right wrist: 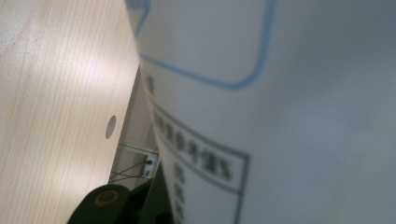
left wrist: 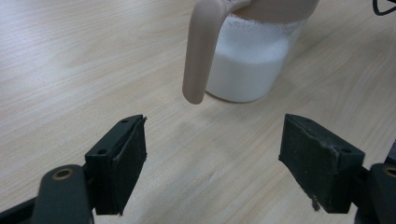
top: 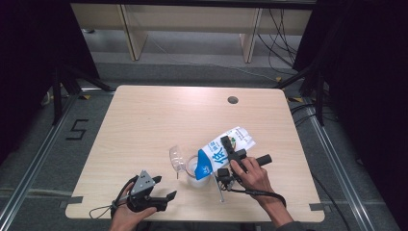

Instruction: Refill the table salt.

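A white and blue milk carton (top: 214, 156) is tipped over with its blue top down over a clear jug (top: 191, 169) holding white liquid. My right gripper (top: 227, 153) is shut on the carton's sides. In the right gripper view the carton's printed wall (right wrist: 280, 116) is pressed up close, and one black jaw rises at the bottom left. My left gripper (top: 167, 200) rests near the table's front left, open and empty. In the left gripper view its pads (left wrist: 123, 158) stand wide apart, short of the jug (left wrist: 247, 65) and its beige handle (left wrist: 198, 56).
The light wooden table (top: 144, 125) has a round cable hole (top: 233, 100) at the back right. A cable trails from each gripper near the front edge. Black stands and curtains flank the table, and wooden furniture legs stand beyond it.
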`<state>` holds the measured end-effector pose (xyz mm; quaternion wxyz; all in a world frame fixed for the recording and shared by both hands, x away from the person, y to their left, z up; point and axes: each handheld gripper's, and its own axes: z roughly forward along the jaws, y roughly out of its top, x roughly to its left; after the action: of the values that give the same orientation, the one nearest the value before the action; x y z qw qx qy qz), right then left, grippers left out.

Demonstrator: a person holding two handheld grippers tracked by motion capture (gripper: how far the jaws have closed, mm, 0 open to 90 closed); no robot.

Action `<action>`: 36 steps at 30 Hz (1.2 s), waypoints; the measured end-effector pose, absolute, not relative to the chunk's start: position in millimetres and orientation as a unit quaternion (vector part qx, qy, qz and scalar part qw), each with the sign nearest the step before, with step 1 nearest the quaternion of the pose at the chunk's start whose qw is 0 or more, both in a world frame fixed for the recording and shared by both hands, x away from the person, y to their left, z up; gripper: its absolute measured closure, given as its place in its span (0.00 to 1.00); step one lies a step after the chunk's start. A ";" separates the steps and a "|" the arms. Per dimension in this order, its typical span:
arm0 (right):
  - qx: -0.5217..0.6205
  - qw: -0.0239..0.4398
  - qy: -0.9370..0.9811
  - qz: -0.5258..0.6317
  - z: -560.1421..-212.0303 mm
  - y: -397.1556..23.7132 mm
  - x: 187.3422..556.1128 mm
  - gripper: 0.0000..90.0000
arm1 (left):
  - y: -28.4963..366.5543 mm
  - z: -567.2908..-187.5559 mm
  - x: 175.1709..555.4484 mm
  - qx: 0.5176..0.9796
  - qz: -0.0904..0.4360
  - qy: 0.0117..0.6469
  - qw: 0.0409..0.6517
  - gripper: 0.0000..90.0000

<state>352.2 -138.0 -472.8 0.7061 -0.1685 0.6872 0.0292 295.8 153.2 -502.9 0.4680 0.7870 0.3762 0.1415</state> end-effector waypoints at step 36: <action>-0.135 0.663 0.730 0.103 -471.0 -137.5 356.8 0.89 | 154.0 -502.0 295.7 0.786 0.144 0.378 0.467 0.25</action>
<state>356.8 -137.5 -471.0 0.6626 -0.1345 0.7296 0.1027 295.7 154.0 -502.0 0.4670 0.7864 0.3777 0.1441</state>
